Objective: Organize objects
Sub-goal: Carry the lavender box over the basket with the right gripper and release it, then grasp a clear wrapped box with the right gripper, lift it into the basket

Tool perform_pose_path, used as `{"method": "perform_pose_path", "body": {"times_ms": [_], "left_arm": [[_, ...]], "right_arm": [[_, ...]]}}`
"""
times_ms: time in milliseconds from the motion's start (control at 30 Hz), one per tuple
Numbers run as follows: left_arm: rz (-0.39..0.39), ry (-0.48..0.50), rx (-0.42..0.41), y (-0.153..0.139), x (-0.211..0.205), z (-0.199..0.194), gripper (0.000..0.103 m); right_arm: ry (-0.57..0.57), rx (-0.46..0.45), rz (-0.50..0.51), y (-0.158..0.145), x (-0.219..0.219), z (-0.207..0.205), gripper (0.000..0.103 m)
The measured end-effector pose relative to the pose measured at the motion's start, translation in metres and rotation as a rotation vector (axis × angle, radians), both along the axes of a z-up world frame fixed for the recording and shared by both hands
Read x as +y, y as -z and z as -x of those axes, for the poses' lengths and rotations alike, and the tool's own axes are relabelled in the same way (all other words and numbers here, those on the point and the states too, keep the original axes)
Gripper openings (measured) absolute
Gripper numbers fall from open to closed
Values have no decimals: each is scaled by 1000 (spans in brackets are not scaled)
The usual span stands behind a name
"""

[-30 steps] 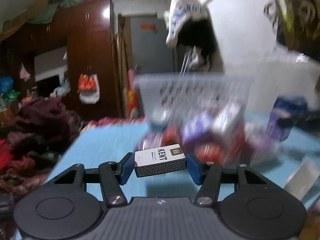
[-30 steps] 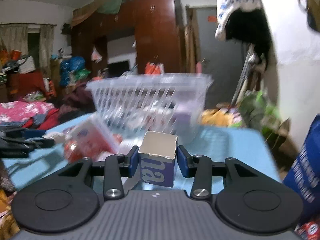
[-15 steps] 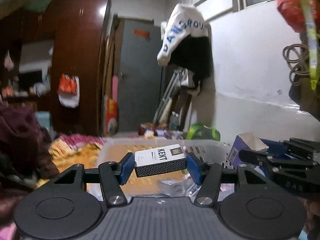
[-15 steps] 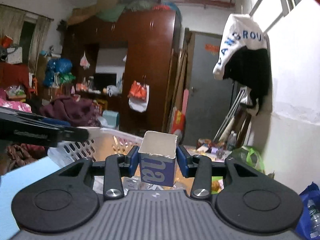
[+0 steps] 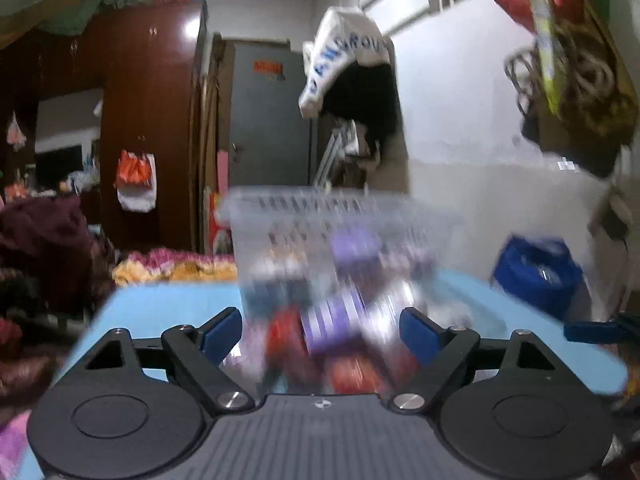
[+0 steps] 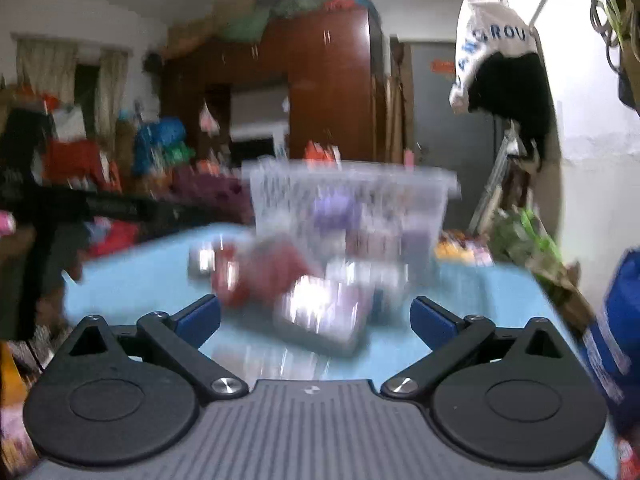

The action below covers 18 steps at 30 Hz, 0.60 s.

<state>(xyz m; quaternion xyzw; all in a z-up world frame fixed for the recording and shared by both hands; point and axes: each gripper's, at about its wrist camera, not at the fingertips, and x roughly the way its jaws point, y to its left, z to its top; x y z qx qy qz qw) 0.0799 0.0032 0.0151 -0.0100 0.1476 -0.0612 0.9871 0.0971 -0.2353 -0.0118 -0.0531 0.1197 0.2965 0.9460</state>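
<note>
Everything is motion-blurred. A clear plastic basket point(image 5: 320, 200) point(image 6: 352, 172) stands on the light-blue table point(image 5: 160, 304) point(image 6: 140, 272) and holds several packets. A loose pile of red and purple packets point(image 5: 336, 316) point(image 6: 320, 312) lies in front of it. My left gripper point(image 5: 320, 330) hovers just before the pile, its jaws opening with nothing gripped between them. My right gripper point(image 6: 316, 318) faces the same pile from the right, jaws opening wide and empty. The blue fingertip point(image 5: 592, 330) at the right edge of the left wrist view belongs to the right gripper.
A blue bag point(image 5: 536, 272) point(image 6: 624, 320) sits at the table's right end by the white wall. Heaps of clothes point(image 5: 40, 248) lie left of the table, with a dark wardrobe point(image 5: 152, 120) behind. Green bags point(image 6: 528, 240) lie past the far right corner.
Both grippers have let go: the Kent box is gone from the left jaws and the blue-and-white box from the right. Both views dropped from above the basket back to the pile.
</note>
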Motion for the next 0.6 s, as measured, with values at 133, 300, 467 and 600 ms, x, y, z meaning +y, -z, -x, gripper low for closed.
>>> {"method": "perform_pose_path", "body": {"times_ms": [133,300,467,600], "left_arm": [[-95,-4,54,21,-18,-5,89],[-126,-17,102,25,-26,-14,88],[-166,-35,124,29,-35,-23,60],[-165,-30,115,33,-36,-21,43]], "right_arm": [[-50,43,13,16,9,2,103],[-50,54,60,17,21,0,90],[-25,38,44,16,12,-2,78],[-14,30,15,16,5,-3,78]]}}
